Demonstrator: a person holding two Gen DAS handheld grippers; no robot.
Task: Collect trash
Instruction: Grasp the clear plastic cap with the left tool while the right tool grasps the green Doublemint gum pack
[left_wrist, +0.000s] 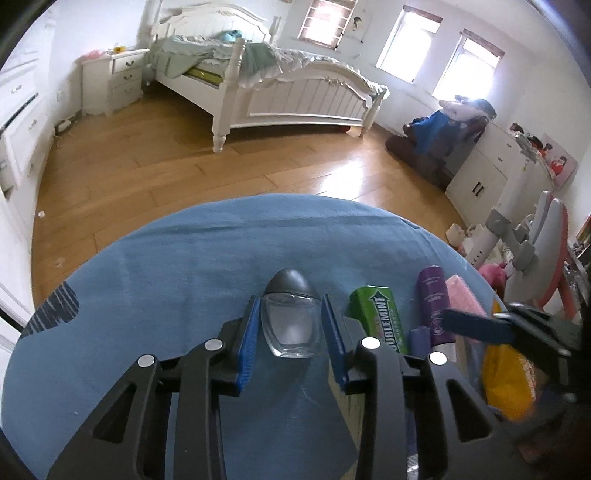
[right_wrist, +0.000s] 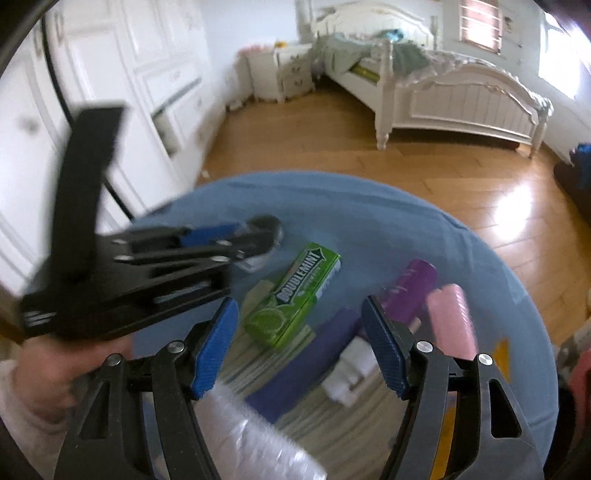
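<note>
Bedroom observed: white bed (left_wrist: 280, 85) on wooden floor (left_wrist: 147, 173), white nightstand (left_wrist: 118, 79) beside it, bright daylight admitted through windows (left_wrist: 410, 44).

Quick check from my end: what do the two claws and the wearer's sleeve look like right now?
Both match: the left claw and right claw have black skeletal linkage arms with triangular cut-outs, silver round pivot pins, and blue ribbed pads. The left one has a tall black handle. The sleeve looks pale, blurred.
</note>
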